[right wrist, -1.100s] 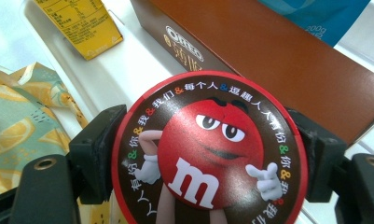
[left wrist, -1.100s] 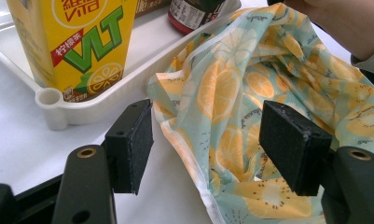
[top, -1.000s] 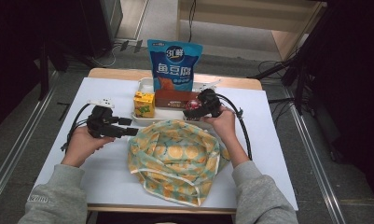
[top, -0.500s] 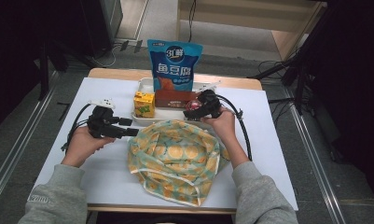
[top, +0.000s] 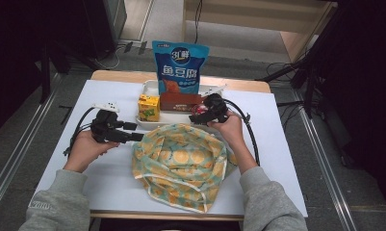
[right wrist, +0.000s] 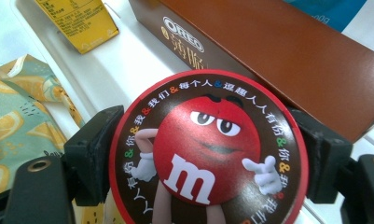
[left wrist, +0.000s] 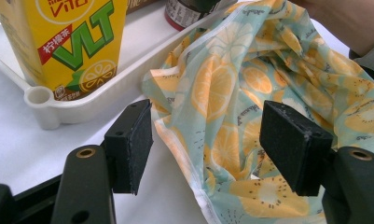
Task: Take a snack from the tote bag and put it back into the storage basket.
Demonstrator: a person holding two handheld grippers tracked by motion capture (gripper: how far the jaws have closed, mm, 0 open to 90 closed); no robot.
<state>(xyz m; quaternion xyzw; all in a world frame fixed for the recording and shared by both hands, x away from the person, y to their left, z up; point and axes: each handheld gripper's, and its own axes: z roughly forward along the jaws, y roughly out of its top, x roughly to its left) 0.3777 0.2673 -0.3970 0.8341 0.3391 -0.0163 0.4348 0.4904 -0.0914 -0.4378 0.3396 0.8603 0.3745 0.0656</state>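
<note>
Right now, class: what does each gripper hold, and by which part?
Right gripper: the round red-lidded M&M's candy tub, jaws on opposite sides of its lid. Left gripper: nothing, open beside the lemon-print cloth bag.

The bag (left wrist: 250,88) is made of thin, matt, creased cloth. The round M&M's tub (right wrist: 208,149) is topped by a smooth, glossy printed lid. The tray (left wrist: 105,88) is moulded in smooth white plastic. Matt, rough black pads (left wrist: 134,140) are fitted to the left gripper (left wrist: 212,144).
</note>
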